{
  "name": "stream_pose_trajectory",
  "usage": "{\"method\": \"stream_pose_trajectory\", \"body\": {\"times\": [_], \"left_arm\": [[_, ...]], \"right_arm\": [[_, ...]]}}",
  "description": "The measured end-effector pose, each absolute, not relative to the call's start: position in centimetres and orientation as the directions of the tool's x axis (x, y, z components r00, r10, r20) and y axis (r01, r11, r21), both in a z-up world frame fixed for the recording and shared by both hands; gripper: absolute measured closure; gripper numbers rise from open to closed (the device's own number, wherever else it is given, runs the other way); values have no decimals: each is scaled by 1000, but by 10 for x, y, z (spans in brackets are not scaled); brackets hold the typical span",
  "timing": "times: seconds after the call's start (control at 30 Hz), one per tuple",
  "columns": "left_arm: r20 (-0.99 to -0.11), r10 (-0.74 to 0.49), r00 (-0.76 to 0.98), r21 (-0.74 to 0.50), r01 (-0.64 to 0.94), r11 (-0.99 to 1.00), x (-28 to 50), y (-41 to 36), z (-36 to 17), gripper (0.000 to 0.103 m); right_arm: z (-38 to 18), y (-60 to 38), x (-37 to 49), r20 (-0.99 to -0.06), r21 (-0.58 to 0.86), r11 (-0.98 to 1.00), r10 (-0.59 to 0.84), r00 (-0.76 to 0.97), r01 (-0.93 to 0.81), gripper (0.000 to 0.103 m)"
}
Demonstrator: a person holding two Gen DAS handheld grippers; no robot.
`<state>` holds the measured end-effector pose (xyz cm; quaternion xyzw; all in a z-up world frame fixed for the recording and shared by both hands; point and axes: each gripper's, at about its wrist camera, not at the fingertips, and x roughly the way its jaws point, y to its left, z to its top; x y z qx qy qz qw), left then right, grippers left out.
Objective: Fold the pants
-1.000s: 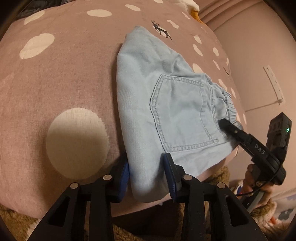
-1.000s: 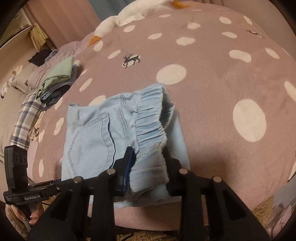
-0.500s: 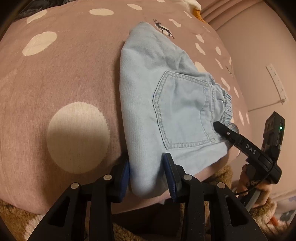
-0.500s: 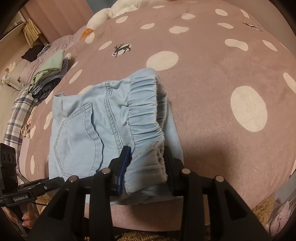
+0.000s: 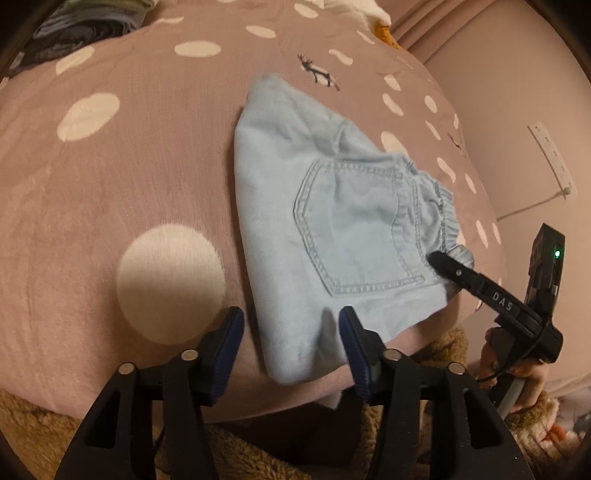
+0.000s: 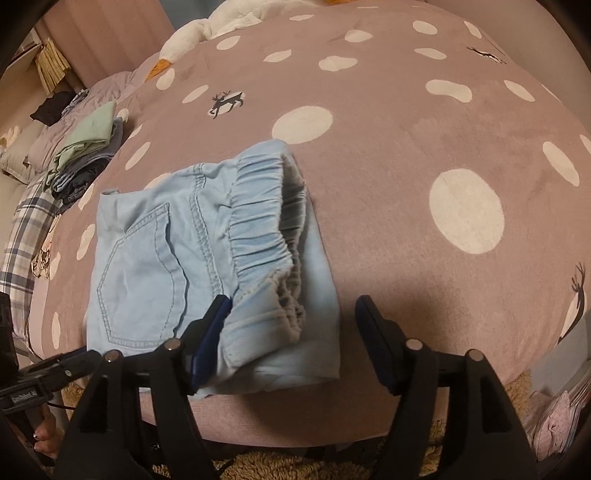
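Note:
Light blue denim pants [image 5: 332,229] lie folded into a small bundle on the pink spotted bedspread [image 5: 110,184], back pocket up, near the bed's front edge. In the right wrist view the pants [image 6: 207,266] show their elastic waistband on top. My left gripper [image 5: 291,332] is open, its jaws either side of the bundle's near corner. My right gripper [image 6: 291,325] is open wide, straddling the waistband end. The right gripper also shows in the left wrist view [image 5: 443,264] at the waistband.
A pile of folded clothes [image 6: 85,155] sits at the far left of the bed, next to a plaid cloth [image 6: 26,221]. A white plush toy [image 6: 229,22] lies at the far end. A wall [image 5: 517,110] runs along the right side. Fuzzy brown rug below.
Both grippers opened and let go of the pants. They were clamped on the bundle's edges before. The bundle now rests on the bedspread.

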<state>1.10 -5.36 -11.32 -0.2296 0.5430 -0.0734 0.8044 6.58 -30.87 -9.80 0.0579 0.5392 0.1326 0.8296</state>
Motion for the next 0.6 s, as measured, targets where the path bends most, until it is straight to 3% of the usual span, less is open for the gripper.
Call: {"method": "stream_pose_trajectory", "body": {"times": [0.07, 0.13, 0.2, 0.43, 0.6], "left_arm": [[-821, -366, 438, -456, -119, 882, 15, -48, -105, 32], [-802, -353, 481, -461, -124, 878, 20, -41, -99, 22], [-781, -350, 517, -480, -138, 866, 28, -33, -98, 21], [-757, -433, 490, -568, -165, 806, 58, -31, -130, 21], [-753, -452, 477, -568, -125, 814, 69, -47, -142, 23]], "right_arm": [[-92, -312, 66, -869, 268, 950, 310, 387, -159, 28], [-85, -322, 70, -840, 324, 934, 358, 407, -153, 10], [-84, -327, 76, -830, 349, 927, 373, 415, -135, 4], [-113, -323, 89, -820, 468, 875, 482, 310, -125, 6], [-123, -309, 90, -805, 463, 871, 491, 332, -165, 10]]}}
